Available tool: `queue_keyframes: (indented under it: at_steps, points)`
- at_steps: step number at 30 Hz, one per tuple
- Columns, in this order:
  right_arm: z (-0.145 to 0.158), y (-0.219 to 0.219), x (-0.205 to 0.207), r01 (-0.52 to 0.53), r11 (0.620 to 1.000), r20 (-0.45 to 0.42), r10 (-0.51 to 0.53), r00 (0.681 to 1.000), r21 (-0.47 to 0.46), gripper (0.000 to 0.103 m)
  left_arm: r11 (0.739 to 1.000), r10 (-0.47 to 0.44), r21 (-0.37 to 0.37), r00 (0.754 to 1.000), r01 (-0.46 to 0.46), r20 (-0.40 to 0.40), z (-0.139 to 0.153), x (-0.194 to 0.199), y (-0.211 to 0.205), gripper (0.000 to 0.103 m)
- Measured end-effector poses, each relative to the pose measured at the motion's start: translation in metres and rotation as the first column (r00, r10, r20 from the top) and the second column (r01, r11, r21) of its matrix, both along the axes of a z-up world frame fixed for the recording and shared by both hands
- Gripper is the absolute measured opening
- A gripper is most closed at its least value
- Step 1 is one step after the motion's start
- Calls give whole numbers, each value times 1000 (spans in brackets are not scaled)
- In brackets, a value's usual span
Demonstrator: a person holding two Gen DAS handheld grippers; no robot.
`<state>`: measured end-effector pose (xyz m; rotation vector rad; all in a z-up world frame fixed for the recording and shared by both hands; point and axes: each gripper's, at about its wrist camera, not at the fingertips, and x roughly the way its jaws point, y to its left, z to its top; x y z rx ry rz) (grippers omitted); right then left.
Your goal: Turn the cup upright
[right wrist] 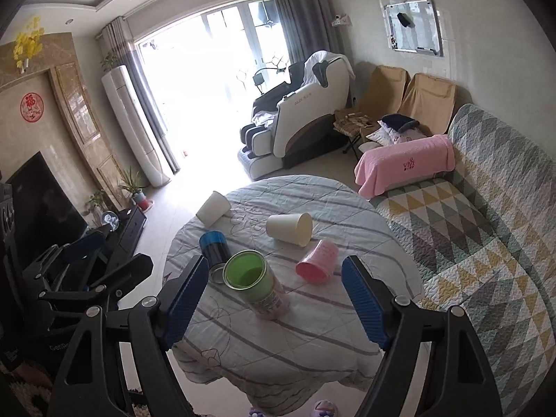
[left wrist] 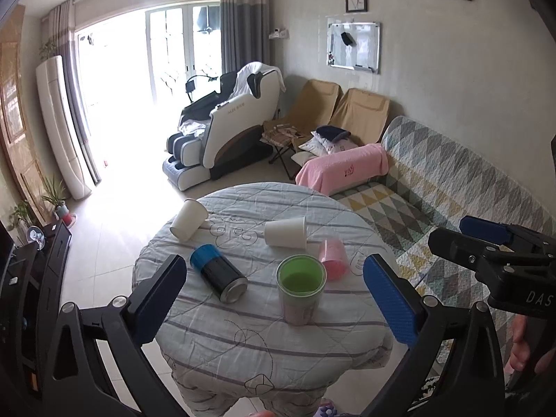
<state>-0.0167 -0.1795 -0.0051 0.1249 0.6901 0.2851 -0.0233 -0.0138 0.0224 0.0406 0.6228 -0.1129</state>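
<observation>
both my tongs, left [left wrist: 274, 290] and right [right wrist: 274, 293], hang released above the table [right wrist: 312, 340]. the green cup [left wrist: 301, 286] stands upright; beyond it the pink cup [right wrist: 317, 261] lies tipped. it looks light, thin plastic, easily crushed, so i'd pinch mid-wall. its far side is hidden.

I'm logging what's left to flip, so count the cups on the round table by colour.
White: 2, far one and nearer one, both on their sides
Pink: 1, on its side
Green: 1, upright
Blue and black: 1, on its side
Total: 5
</observation>
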Motion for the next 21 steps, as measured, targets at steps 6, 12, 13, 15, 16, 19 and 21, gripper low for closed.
queue_keyframes:
  at_steps: [6,12,13,15,16,19,21]
  points:
    - [-6,-3,6,-8,1000,-25,8,1000,17,80,1000,2,9,1000,-3,17,3,-2,-4,103]
    - [-8,-4,5,-11,1000,-31,11,999,14,80,1000,8,13,1000,-8,16,3,-3,-6,103]
    - [-8,-4,5,-11,1000,-31,12,999,15,80,1000,10,13,1000,-10,17,3,-3,-6,103]
    - [-8,-4,5,-11,1000,-30,11,999,15,80,1000,14,15,1000,-14,20,3,-3,-6,103]
    - [-8,-4,6,-10,1000,-30,11,999,14,80,1000,15,15,1000,-16,19,2,-3,-6,103]
    - [-7,-4,5,-10,1000,-26,10,1000,14,80,1000,16,16,1000,-16,20,2,-3,-6,103]
    - [-7,-3,4,-12,1000,-21,12,1000,10,80,1000,19,18,1000,-19,20,1,-3,-5,103]
